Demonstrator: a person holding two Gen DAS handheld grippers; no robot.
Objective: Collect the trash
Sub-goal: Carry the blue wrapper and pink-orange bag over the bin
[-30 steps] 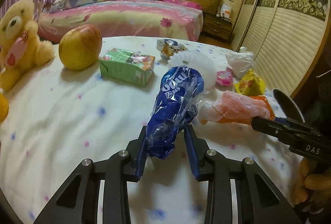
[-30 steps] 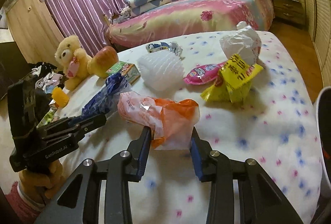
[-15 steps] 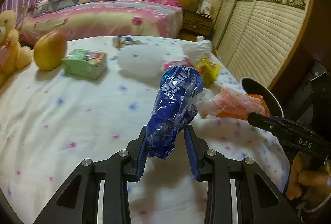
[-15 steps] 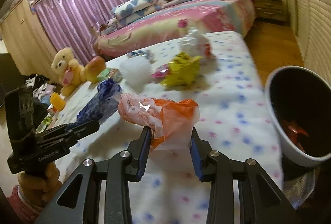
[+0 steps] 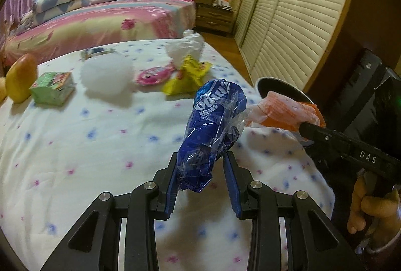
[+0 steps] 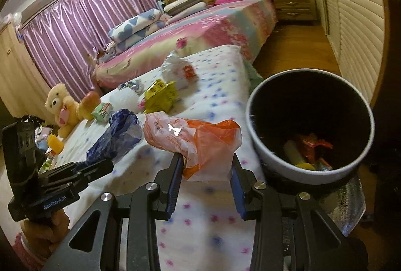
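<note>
Beside the white bin, which stands just off the edge of the dotted bedspread, both grippers hang over the cloth with trash clamped in them. From the left wrist view only a slice of the bin's rim shows, the rest hidden behind the orange bag. From the right wrist view the bin's mouth is open to sight: red, yellow and pale scraps lie at its bottom, too dark to name.

The left gripper is closed narrowly on a crumpled blue wrapper, whose clear film sticks up past the fingers. The right gripper pinches the orange bag, just left of the bin and level with its rim. The hand on the right gripper is cut off at the frame edge; the hand on the left gripper is half hidden under its black body.

Farther from the bin, still on the bedspread, lie a yellow packet, a white plastic bag, a pink wrapper, a white foam net, a green carton and an apple. A small shiny wrapper beyond the foam net is too blurred to read. A teddy bear sits farthest from the bin.
</note>
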